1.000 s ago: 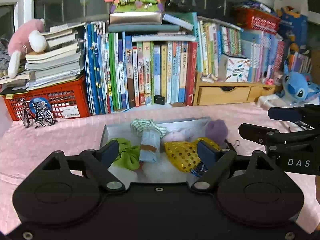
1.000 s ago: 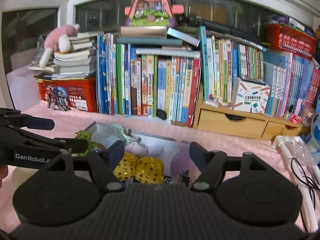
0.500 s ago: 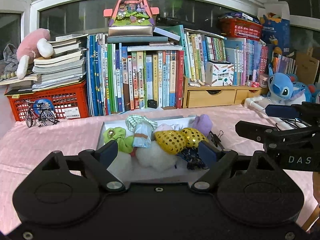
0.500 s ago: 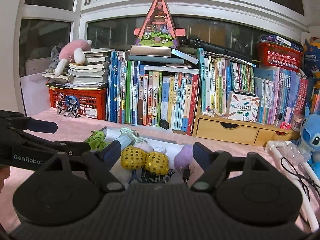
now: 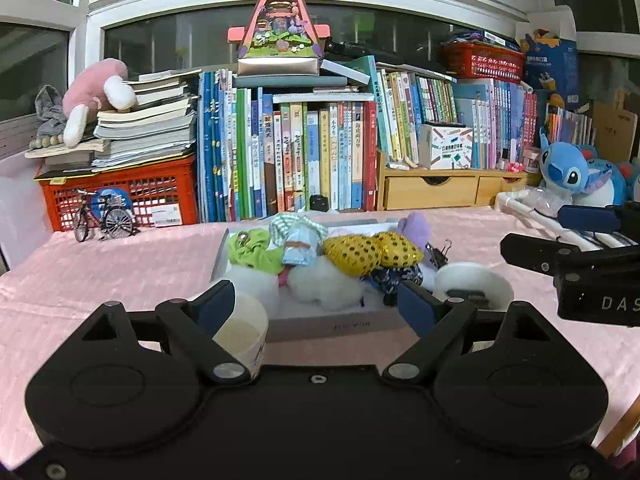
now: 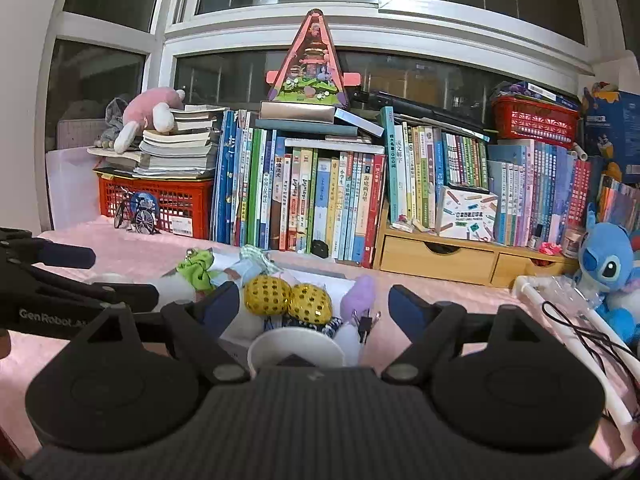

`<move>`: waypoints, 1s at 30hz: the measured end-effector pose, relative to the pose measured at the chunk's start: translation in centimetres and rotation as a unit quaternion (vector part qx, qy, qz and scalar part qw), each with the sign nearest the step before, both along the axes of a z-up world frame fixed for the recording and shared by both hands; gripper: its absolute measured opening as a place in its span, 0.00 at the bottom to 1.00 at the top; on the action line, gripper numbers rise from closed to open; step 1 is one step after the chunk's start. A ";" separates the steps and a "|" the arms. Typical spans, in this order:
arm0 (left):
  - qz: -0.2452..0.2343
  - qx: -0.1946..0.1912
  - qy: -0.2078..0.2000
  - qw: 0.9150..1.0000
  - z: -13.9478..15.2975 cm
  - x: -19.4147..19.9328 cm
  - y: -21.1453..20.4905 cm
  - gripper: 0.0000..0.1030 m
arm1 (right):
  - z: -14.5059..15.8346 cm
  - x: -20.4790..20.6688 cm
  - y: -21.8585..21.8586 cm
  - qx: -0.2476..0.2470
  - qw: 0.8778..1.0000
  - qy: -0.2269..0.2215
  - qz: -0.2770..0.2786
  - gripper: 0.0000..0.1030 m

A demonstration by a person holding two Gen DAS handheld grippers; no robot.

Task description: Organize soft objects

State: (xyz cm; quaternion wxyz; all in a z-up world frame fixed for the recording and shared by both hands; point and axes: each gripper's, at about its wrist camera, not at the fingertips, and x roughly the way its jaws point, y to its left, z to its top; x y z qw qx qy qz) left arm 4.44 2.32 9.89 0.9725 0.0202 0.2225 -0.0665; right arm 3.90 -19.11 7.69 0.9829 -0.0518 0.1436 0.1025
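Pink cloth-covered table [image 5: 100,280] in front of a crowded bookshelf [image 5: 312,152]. The soft objects sit heaped in a shallow white tray [image 5: 320,322]: green cloth [image 5: 256,254], gold sequin pouch [image 5: 372,252], white fluff [image 5: 324,284], purple plush [image 5: 414,226]. A paper cup [image 5: 242,330] stands at each near corner, the other cup [image 6: 296,346] on my right. Left gripper [image 5: 316,308] and right gripper [image 6: 310,304] both spread wide, holding nothing, hovering short of the tray. My read: sorting could be pending or done; can't tell which. Any pick needs a low, centred pinch on one piece.
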 end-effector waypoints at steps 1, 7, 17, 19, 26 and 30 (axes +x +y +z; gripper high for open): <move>0.001 0.002 0.001 1.000 -0.3 -0.3 0.1 0.85 | -0.2 -0.2 0.0 0.001 1.000 0.000 -0.001 0.87; 0.012 0.001 0.008 1.000 -2.0 -1.9 0.6 0.85 | -2.0 -1.4 -0.1 0.012 1.000 0.007 -0.006 0.87; 0.024 -0.003 0.046 0.999 -5.9 -3.3 0.2 0.85 | -5.5 -3.5 0.6 0.002 1.000 0.006 -0.019 0.93; 0.027 0.002 0.052 0.998 -6.7 -3.4 0.0 0.85 | -6.4 -3.6 0.9 -0.003 1.000 0.013 -0.022 0.93; 0.033 0.012 0.077 0.996 -9.0 -3.4 -0.5 0.86 | -9.4 -3.7 0.9 0.006 0.998 0.054 -0.032 0.93; 0.041 0.018 0.081 0.996 -9.9 -3.2 -0.8 0.86 | -10.4 -3.7 0.9 0.001 0.997 0.063 -0.040 0.94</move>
